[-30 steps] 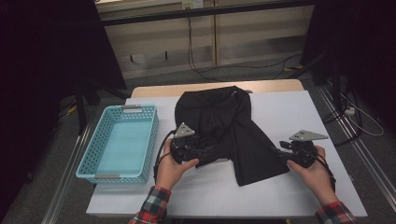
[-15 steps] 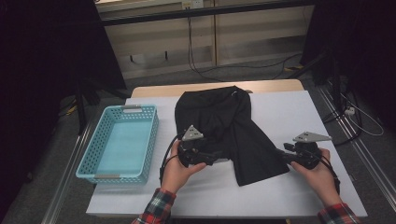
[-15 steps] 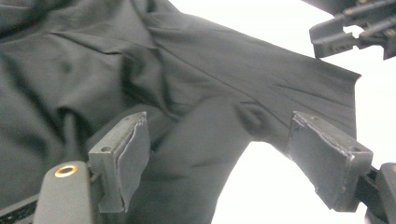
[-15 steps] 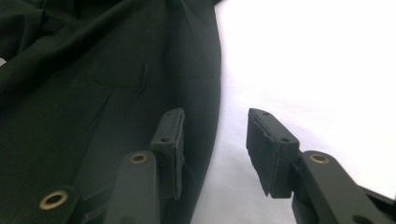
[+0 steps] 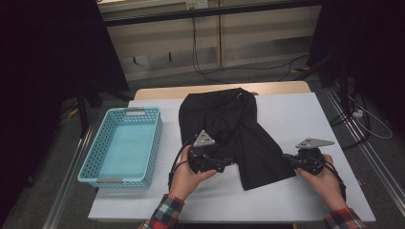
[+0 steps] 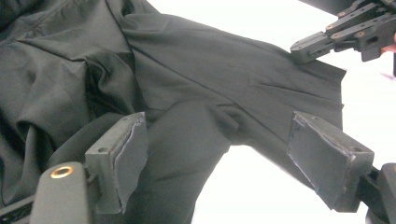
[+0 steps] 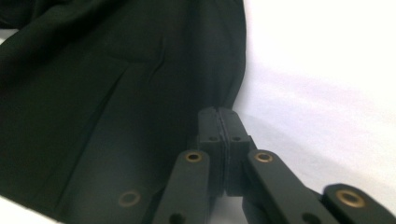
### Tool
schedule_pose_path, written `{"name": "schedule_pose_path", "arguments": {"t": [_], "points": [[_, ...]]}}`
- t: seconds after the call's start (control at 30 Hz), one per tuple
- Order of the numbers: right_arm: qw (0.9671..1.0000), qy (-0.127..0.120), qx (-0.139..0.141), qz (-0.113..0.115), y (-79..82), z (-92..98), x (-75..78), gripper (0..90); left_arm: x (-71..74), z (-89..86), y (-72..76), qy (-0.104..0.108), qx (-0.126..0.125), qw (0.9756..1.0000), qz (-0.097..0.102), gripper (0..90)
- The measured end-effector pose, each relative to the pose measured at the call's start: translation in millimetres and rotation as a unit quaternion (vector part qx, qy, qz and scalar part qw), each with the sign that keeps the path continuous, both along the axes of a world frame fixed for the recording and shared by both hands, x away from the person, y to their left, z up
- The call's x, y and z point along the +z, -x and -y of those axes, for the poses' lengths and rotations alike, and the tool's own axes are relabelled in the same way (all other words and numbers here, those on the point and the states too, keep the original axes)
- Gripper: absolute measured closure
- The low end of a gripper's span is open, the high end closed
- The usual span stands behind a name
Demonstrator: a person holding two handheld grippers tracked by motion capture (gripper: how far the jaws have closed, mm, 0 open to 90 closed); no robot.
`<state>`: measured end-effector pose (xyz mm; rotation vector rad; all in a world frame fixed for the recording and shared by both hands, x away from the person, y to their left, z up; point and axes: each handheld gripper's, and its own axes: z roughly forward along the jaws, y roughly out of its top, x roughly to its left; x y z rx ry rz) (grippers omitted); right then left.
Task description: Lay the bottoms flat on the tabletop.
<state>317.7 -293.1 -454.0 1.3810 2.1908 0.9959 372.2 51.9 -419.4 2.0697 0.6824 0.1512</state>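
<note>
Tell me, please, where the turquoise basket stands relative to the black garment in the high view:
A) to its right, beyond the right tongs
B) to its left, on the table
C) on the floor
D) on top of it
B: the turquoise basket stands on the white table, left of the black garment, and holds nothing.

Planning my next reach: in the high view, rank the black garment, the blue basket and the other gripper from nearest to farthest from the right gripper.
1. Black garment: its lower right corner lies at the right gripper, which is shut at that edge.
2. Left gripper: across the garment, to the left, open.
3. Blue basket: farthest, at the table's left edge.
</note>
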Motion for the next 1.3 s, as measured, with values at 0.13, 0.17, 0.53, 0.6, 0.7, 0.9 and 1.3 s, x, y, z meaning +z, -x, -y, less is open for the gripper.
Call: {"name": "schedule_pose_path", "arguments": {"t": [0.13,0.17,0.53,0.6,0.7,0.9,1.3], "points": [[0.9997,-0.012,0.018,0.014,9.2,-6.1,8.3,90.0,1.1,3.0,1.5,0.004,-0.005,1.0000,0.000,21.1],[0.9995,-0.011,0.024,0.017,11.9,-9.1,10.6,90.0,0.9,4.4,2.2,0.006,-0.006,1.0000,-0.001,21.1],[0.9992,-0.027,0.025,0.018,19.0,-5.0,10.4,90.0,-15.6,28.9,15.2,-0.012,-0.035,0.9993,-0.011,26.9],[0.9991,-0.029,0.025,0.017,19.3,-4.7,10.5,90.0,-17.5,31.2,16.3,-0.015,-0.038,0.9991,-0.012,28.2],[0.9991,-0.026,0.030,0.016,20.3,-7.2,10.0,90.0,-22.9,36.1,18.9,-0.020,-0.042,0.9987,-0.022,32.0],[0.9988,-0.022,0.041,0.013,21.2,-11.0,8.9,89.9,-30.3,40.6,21.2,-0.036,-0.038,0.9984,-0.021,40.5],[0.9993,-0.016,0.034,0.010,23.6,-7.9,9.2,89.9,-36.0,46.3,23.6,-0.052,-0.047,0.9970,-0.031,49.7]]}}
